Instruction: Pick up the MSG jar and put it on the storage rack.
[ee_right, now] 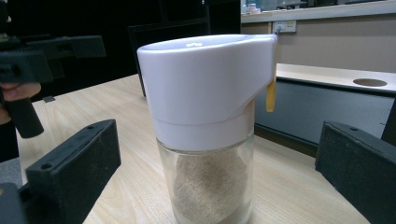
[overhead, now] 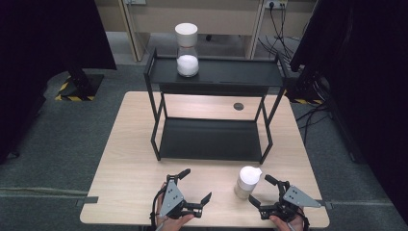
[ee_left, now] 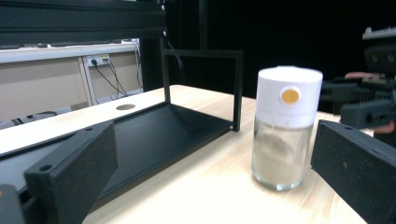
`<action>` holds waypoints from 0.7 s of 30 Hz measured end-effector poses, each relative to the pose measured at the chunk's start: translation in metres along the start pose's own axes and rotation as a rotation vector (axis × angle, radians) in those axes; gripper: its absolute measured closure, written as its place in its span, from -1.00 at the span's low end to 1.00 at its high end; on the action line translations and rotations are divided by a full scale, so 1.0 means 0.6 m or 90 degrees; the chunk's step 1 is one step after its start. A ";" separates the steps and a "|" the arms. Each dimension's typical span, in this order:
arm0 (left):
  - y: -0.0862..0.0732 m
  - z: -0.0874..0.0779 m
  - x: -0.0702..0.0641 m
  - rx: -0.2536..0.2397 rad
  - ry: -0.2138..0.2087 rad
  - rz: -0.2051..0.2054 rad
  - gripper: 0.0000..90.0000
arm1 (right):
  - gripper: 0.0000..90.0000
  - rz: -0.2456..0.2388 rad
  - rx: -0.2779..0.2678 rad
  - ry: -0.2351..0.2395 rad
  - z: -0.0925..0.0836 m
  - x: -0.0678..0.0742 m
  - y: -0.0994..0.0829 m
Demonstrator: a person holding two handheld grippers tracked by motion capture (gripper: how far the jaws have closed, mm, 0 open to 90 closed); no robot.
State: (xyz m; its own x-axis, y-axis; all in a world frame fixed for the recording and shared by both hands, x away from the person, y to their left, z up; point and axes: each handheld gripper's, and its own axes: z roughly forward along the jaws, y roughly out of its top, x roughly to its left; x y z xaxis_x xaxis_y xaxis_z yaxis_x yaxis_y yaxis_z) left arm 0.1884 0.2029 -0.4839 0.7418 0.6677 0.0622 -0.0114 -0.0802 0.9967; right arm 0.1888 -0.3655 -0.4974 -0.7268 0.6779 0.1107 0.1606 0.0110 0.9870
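Note:
A glass jar (overhead: pixel 247 182) with a white lid and brownish powder stands upright on the wooden table (overhead: pixel 130 163), near the front right. My right gripper (overhead: pixel 262 190) is open just right of it, and the jar (ee_right: pixel 208 140) sits close between its jaws without touching them. My left gripper (overhead: pixel 196 185) is open to the jar's left, nothing in it. In the left gripper view, the jar (ee_left: pixel 285 126) stands ahead and right, showing an orange dot on its lid. A second jar (overhead: pixel 187 53), holding white powder, stands on the top of the black shelf (overhead: pixel 231 72).
The two-tier black shelf has a bare lower tray (overhead: pixel 207 139) in the table's middle. A round cable hole (overhead: pixel 238 106) lies behind it. Dark curtains, cables and a stand base (overhead: pixel 79 86) surround the table on the grey floor.

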 end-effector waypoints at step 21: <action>-0.027 -0.022 -0.002 0.004 0.019 -0.024 -1.00 | -0.99 0.004 -0.003 0.001 -0.002 0.001 -0.001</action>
State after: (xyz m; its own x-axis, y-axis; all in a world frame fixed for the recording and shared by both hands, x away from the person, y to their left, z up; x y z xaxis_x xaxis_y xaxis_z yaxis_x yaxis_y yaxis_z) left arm 0.1787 0.2131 -0.4995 0.7211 0.6924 0.0266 0.0203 -0.0595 0.9980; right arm 0.1876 -0.3662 -0.4981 -0.7273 0.6764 0.1164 0.1619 0.0043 0.9868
